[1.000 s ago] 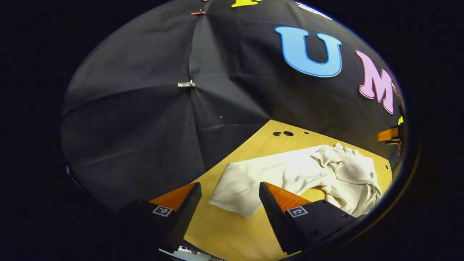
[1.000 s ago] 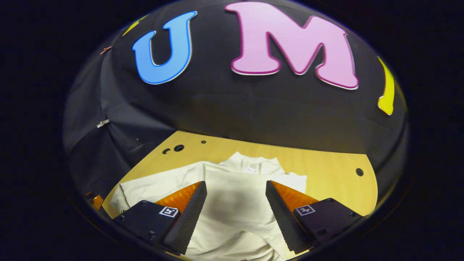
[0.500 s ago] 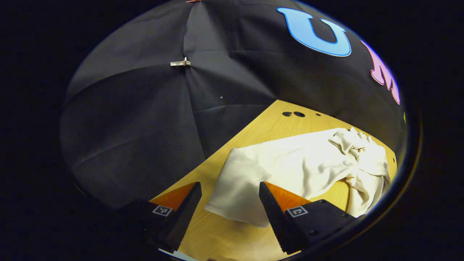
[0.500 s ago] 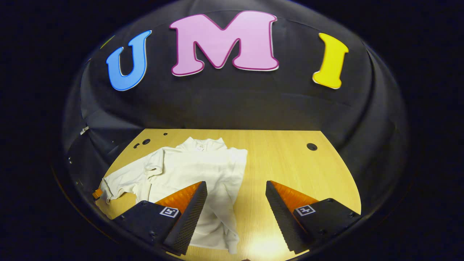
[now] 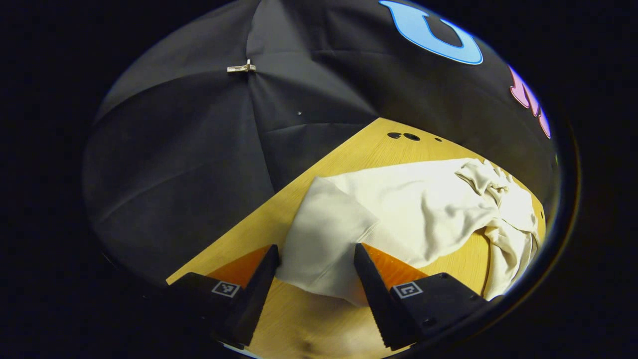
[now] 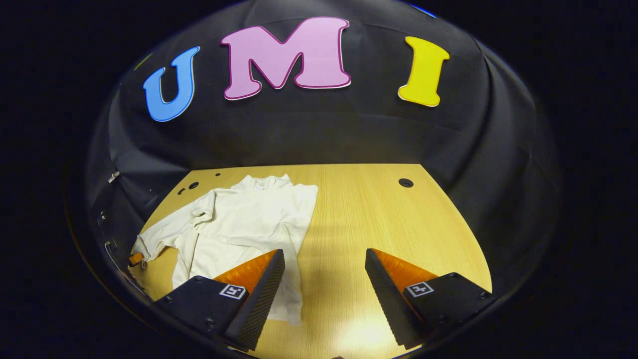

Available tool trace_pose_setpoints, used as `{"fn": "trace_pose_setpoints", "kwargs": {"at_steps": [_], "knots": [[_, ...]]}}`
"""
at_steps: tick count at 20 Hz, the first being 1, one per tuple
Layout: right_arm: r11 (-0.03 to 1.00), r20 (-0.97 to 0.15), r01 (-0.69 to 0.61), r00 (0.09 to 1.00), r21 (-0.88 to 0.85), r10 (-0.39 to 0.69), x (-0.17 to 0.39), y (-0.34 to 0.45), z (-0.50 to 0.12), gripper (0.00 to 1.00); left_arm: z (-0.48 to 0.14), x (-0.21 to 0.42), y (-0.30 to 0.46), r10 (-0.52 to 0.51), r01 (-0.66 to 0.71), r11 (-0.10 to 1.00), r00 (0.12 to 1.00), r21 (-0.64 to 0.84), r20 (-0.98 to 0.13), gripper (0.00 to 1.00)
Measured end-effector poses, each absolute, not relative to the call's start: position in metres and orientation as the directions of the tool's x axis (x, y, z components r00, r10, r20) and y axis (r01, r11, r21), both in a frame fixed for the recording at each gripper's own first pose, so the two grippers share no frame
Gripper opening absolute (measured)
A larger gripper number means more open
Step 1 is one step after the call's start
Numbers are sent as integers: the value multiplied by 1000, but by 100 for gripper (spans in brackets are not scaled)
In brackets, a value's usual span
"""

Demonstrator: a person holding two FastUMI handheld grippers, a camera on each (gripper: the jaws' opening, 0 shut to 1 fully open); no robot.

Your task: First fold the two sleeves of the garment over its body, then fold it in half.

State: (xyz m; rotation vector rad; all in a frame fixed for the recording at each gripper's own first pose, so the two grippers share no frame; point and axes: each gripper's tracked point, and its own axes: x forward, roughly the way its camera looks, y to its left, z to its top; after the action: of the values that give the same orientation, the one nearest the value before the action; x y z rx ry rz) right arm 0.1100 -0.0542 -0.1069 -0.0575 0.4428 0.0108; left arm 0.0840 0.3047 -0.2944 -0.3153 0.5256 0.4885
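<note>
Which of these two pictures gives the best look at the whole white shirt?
The right gripper view: the shirt lies whole on the table, collar to hem, one sleeve spread out. The left gripper view shows mainly that sleeve's end, close up between open fingers, with the body bunched beyond.

The cream long-sleeved cloth garment (image 6: 244, 219) lies on the left part of the pale wooden worktop (image 6: 379, 219), its sleeve end (image 5: 319, 244) between the left gripper's (image 5: 316, 269) spread jaws.
</note>
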Motion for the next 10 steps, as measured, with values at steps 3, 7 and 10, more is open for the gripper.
{"fn": "trace_pose_setpoints", "kwargs": {"at_steps": [3,7,10], "knots": [[999,-433,-3,901,-44,-17,99,-64,-116,99,-292,94,290,302,-460,872,776,-168,-554,64],[1000,-434,18,901,-20,-25,87,-71,-124,99,-288,99,284,300,-466,873,744,-142,-597,21],[999,-421,43,906,-6,-41,82,-82,-123,99,-284,101,280,284,-503,843,720,-193,-634,10]]}}
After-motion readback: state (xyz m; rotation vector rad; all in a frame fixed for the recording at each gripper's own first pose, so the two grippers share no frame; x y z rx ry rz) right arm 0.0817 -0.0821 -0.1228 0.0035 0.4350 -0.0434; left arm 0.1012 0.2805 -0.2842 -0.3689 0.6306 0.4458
